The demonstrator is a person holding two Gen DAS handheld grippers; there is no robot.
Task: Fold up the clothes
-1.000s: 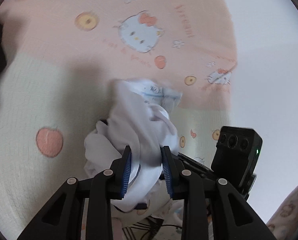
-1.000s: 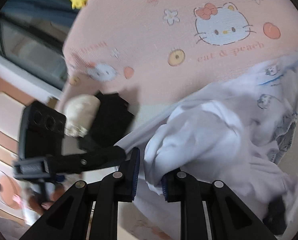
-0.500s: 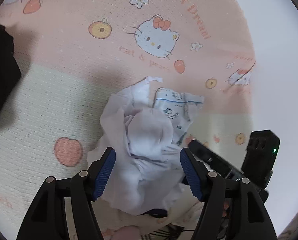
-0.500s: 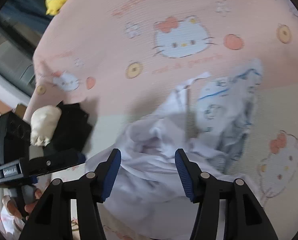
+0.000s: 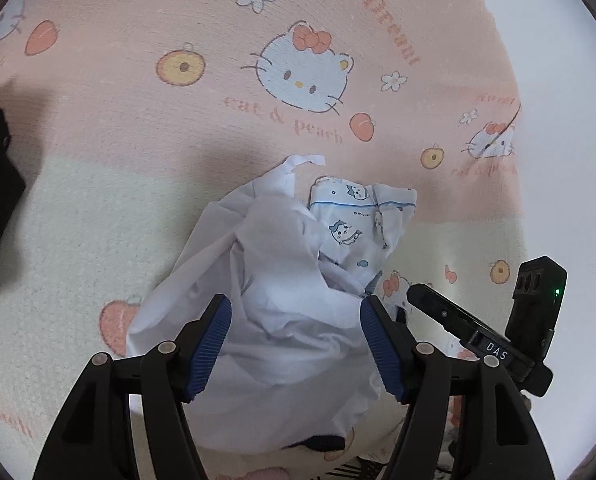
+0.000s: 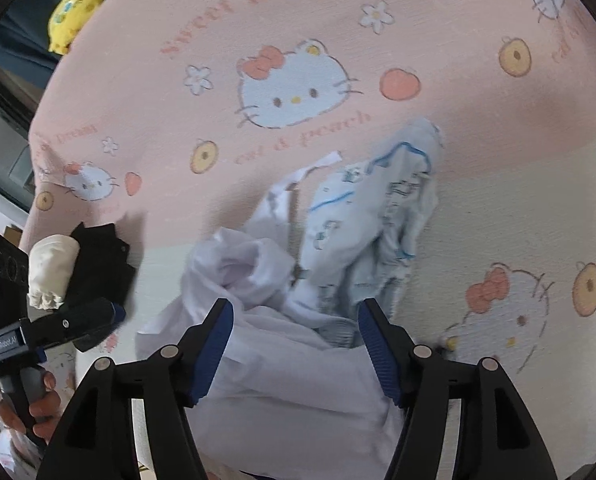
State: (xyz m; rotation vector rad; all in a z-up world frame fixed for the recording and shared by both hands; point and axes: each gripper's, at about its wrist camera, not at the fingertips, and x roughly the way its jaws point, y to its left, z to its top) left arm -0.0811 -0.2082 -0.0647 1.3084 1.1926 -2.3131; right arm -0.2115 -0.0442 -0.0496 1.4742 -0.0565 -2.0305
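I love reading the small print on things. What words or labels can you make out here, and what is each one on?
"Sweet Dream" in pink letters on the blanket.
"cat & peach" under the cat face printed on that blanket.
"DAS" on the right gripper, seen from the left wrist camera.
A small white label on the left gripper: too blurred to read.
Tiny print on the patterned garment: too small to read.

We read "Sweet Dream" and "cat & peach" printed on the pink blanket (image 6: pixel 438 40), at 12 o'clock; "DAS" marks the right gripper (image 5: pixel 496 356), at 4 o'clock.
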